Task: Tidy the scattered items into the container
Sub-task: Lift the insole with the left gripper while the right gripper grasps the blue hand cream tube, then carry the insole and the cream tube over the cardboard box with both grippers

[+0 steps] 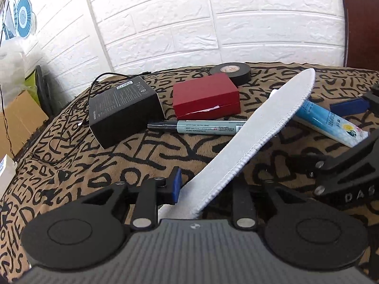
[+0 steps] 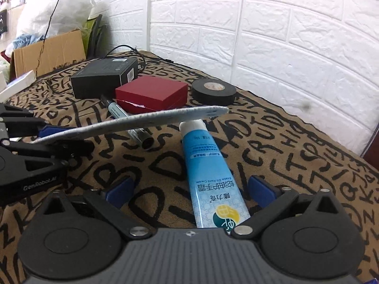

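Your left gripper (image 1: 189, 189) is clenched on the white insole (image 1: 251, 132), whose long axis runs away from you, toe raised above the blue tube (image 2: 208, 172). Your right gripper (image 2: 191, 191) is released, its jaws straddling that tube, which lies cap-end away. Beyond the tube lie the marker (image 1: 199, 126), red box (image 1: 205, 96), black box (image 1: 123, 108) and tape roll (image 2: 213, 91) on the letter-patterned cloth (image 2: 296, 142) against a white brick wall (image 2: 284, 28).
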Tool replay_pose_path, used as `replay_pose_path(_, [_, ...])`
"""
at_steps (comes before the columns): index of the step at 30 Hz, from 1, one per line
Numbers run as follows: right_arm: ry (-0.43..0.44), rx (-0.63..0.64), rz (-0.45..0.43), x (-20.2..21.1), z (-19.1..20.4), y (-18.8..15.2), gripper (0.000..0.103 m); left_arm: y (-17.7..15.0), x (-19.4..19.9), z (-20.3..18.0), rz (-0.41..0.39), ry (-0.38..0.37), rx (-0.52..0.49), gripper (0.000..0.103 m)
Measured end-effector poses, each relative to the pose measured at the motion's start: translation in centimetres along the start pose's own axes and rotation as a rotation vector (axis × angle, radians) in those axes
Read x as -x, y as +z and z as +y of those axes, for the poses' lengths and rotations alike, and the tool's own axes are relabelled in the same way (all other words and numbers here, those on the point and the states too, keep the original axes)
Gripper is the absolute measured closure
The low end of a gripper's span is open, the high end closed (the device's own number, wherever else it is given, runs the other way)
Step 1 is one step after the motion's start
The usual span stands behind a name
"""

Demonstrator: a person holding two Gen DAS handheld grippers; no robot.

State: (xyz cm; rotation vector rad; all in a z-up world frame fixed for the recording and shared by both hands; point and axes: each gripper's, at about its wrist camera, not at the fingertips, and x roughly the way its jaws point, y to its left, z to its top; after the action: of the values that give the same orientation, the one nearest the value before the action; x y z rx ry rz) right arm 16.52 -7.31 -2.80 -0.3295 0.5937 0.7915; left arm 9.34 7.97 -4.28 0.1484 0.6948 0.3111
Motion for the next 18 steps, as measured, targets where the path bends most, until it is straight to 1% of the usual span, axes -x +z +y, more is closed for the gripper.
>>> replay_pose_path(3, [0.033, -0.007, 0.0, 0.0, -0.1, 0.0, 0.0, 0.3, -0.4, 0.0, 0.0, 0.003, -0.005, 0.079])
replay_pose_path(6, [0.02, -0.009, 0.008, -0.1, 0.3, 0.2, 0.0, 0.4, -0.6, -0.1, -0.003, -0.001, -0.009, 0.081])
replay_pose_path(8, [0.026, -0.019, 0.025, -0.3, 0.3, 0.5, 0.0, 0.5, -0.7, 0.2, -0.006, -0.023, -0.007, 0.085])
replay_pose_path(9, [0.034, -0.023, 0.026, -0.4, 0.2, 0.6, 0.002, 0.5, -0.9, 0.4, -0.006, -0.033, -0.007, 0.086])
replay_pose_path(10, [0.036, -0.037, 0.018, -0.4, 0.1, 0.6, 0.011, 0.4, -0.9, 0.6, -0.006, -0.047, -0.004, 0.087])
replay_pose_path(11, [0.032, -0.051, 0.004, -0.3, 0.0, 0.5, 0.027, 0.4, -0.9, 1.0, -0.007, -0.068, 0.007, 0.088])
replay_pose_path(12, [0.027, -0.072, -0.006, -0.1, -0.2, 0.5, 0.037, 0.3, -1.0, 1.5, -0.007, -0.091, 0.019, 0.089])
replay_pose_path(13, [0.023, -0.096, -0.011, 0.1, -0.5, 0.6, 0.066, 0.3, -1.0, 1.9, -0.008, -0.113, 0.033, 0.089])
replay_pose_path(15, [0.033, -0.124, -0.01, 0.5, -0.8, 0.7, 0.067, 0.1, -0.8, 2.4, -0.006, -0.143, 0.049, 0.09])
replay_pose_path(18, [0.031, -0.113, -0.012, 1.0, -0.2, 0.2, 0.067, -0.2, -0.3, 2.1, -0.008, -0.149, 0.039, 0.092])
